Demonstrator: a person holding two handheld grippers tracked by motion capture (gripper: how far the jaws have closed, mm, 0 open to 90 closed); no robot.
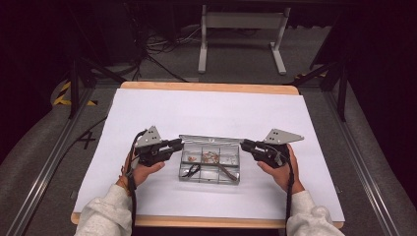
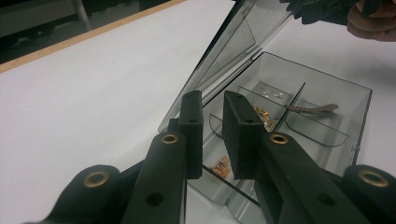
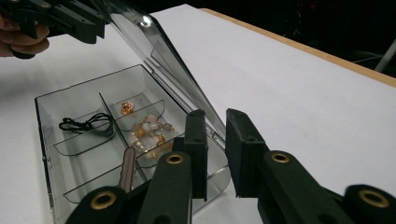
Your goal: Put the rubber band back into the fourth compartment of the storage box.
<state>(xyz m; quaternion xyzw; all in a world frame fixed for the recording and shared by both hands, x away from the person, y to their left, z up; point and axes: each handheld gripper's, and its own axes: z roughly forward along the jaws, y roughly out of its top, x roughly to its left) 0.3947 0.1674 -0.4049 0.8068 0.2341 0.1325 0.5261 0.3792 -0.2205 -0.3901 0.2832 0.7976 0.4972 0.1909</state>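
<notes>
Flanking the clear compartment box (image 1: 210, 163) at the middle of the white surface (image 1: 147, 108), the left gripper (image 1: 180, 143) sits at its left end and the right gripper (image 1: 243, 144) at its right end, each with jaws narrowly parted around nothing; its lid (image 3: 154, 46) stands raised.

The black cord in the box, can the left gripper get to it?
Probably yes. The box's lid stands open, so nothing covers the black cord in its compartment. The left gripper sits right beside that end of the box, though its jaws stand narrow.
</notes>
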